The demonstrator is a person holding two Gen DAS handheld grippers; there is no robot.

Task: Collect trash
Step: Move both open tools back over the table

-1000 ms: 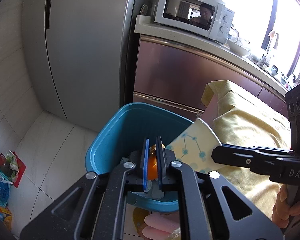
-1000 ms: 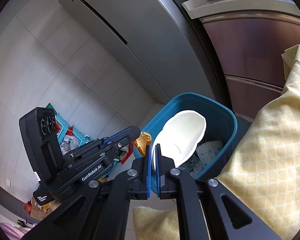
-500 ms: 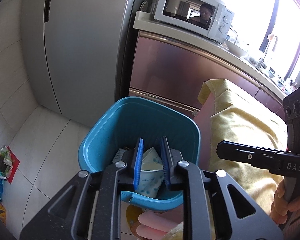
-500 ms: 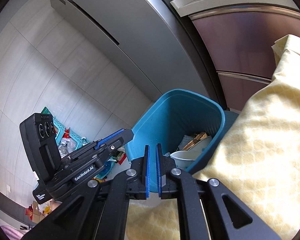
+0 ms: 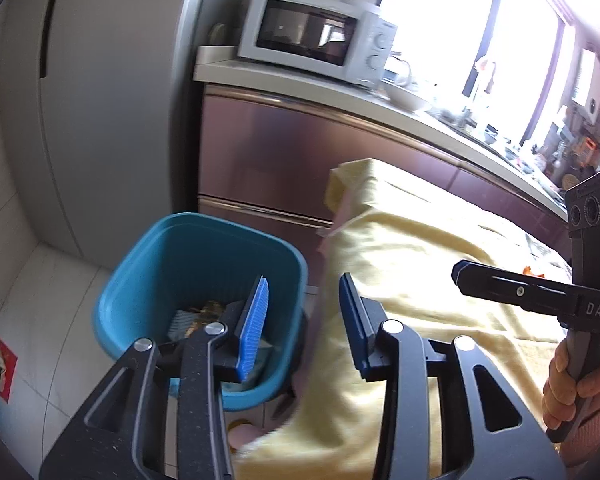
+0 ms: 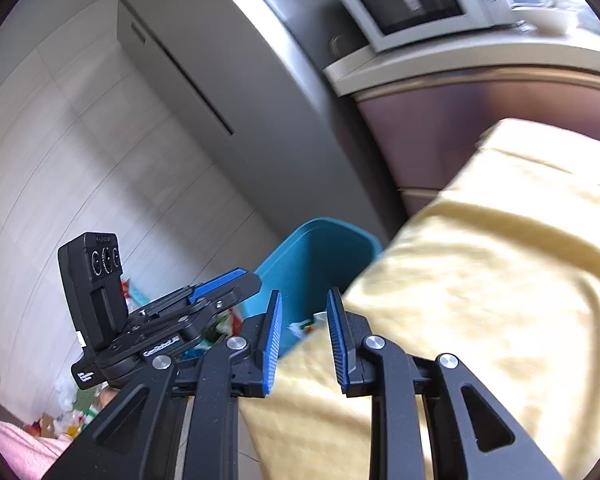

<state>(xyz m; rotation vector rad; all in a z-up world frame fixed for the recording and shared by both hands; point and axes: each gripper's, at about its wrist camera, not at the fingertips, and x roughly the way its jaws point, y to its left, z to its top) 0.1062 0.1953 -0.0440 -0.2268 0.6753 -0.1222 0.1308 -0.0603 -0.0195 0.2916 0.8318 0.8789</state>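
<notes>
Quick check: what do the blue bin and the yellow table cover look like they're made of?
Blue bin: likely moulded plastic, smooth with a slight sheen, rounded rim and fine ribs on the inner wall. Yellow table cover: looks like woven fabric, matte, draping in soft folds with a faint diamond pattern.

A home kitchen: microwave on a counter, tall refrigerator, tiled floor.

both wrist views angled down, blurry, sharing blue bin.
</notes>
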